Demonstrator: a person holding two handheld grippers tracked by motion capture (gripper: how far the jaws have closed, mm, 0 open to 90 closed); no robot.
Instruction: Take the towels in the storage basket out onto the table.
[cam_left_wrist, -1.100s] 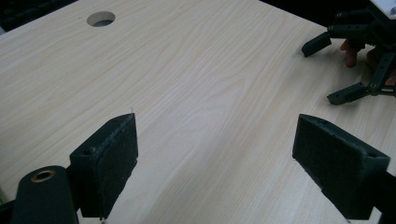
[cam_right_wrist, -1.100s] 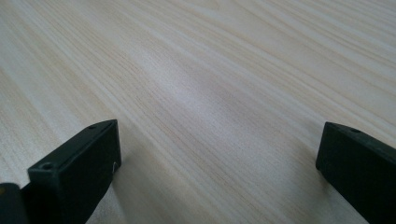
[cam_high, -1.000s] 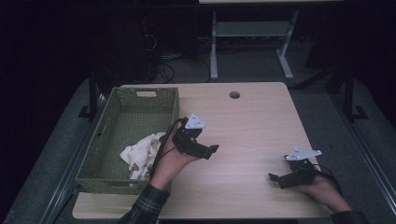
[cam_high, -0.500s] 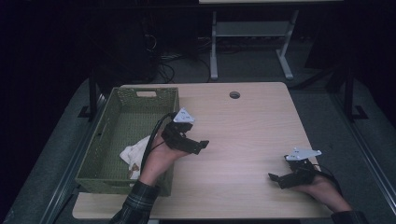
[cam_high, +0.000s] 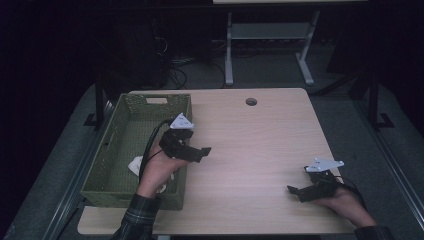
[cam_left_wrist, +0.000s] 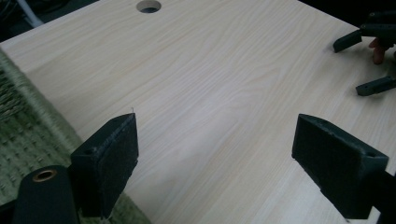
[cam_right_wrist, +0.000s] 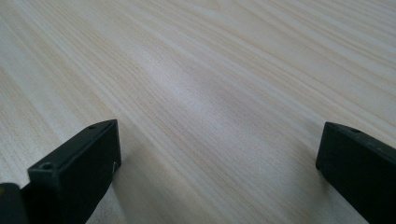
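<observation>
Left gripper (cam_high: 200, 152) has pulled back toward the basket (cam_high: 111, 145) since the earlier frames; it now hangs over the basket's right wall, jaws pointing right across the tabletop (cam_high: 250, 145). Right gripper (cam_high: 295, 192) hasn't moved: near right corner, low on the tabletop, jaws pointing left.

Left jaws are spread wide, nothing between them; the left gripper view looks along them over bare wood, with basket weave at the left edge and the cable hole (cam_left_wrist: 148, 6) at the far edge. Right jaws are also spread, empty, bare wood between them in the right gripper view.

White cloth (cam_high: 136, 165) lies on the basket floor, near end, partly hidden by the left hand (cam_high: 161, 167). Neither gripper touches it. Basket sits on the left side of the tabletop, well apart from the right gripper.
</observation>
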